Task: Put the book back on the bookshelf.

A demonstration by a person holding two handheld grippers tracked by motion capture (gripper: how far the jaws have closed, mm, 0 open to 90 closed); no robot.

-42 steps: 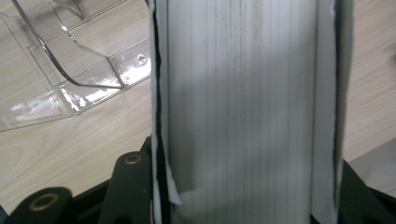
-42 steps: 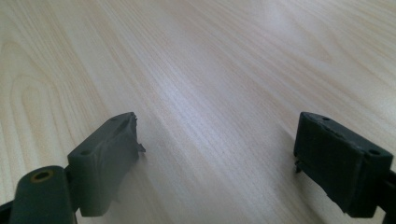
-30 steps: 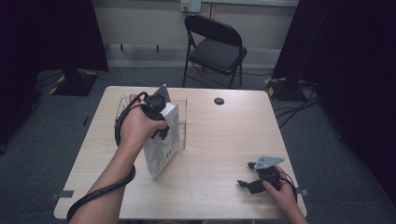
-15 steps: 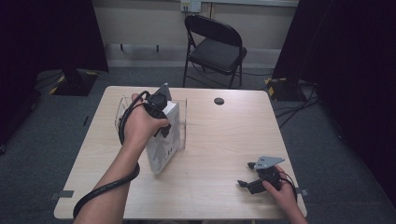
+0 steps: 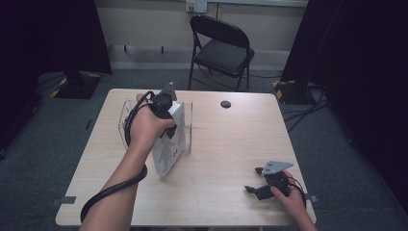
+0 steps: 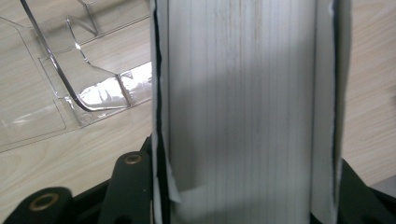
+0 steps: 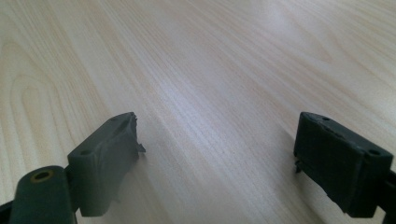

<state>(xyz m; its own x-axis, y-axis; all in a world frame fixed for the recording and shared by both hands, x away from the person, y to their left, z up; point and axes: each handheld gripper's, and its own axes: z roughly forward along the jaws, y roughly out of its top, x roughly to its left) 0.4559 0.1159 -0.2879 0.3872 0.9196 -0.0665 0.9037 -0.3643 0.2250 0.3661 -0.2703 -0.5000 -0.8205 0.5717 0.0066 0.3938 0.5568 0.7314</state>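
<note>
The right gripper [image 7: 217, 154] hangs low over the pale wood-grain worktop [image 7: 210, 60], its two black jaws spread wide apart with only bare wood between them.

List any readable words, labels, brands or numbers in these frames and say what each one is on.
None can be read.
White book, clamped in the left gripper: cover and page edges show no legible print.
Clear plastic stand: no marking.
Wall outlet plate: too small to read.
Right gripper, table: no lettering.
</note>
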